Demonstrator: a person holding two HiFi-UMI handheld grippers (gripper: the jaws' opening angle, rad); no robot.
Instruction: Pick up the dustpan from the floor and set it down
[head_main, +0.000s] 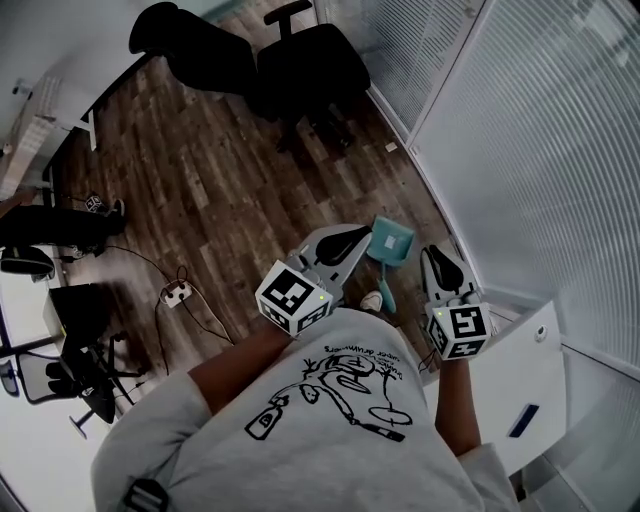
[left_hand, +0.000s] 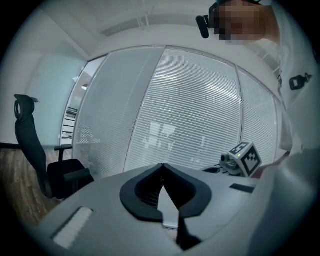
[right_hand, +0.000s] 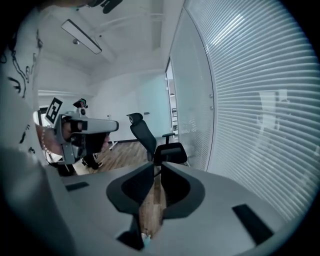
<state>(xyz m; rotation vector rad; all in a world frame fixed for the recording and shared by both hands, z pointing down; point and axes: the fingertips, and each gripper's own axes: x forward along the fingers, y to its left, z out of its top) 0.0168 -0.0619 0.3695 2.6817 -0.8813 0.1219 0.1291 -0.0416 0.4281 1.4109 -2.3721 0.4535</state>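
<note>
We see a teal plastic dustpan (head_main: 392, 243) lying on the wood floor (head_main: 220, 190), well below both sets of jaws and between them in the head view. We judge it light, stiff and a little slick. Its slim handle (head_main: 386, 292), pointing back toward us, looks the best place to pinch. The left gripper (left_hand: 162, 169) is clenched, its tips meeting on nothing. The right gripper (right_hand: 155, 169) is nearly closed, with a thin slit between its jaws, and holds nothing. Neither touches the dustpan.
</note>
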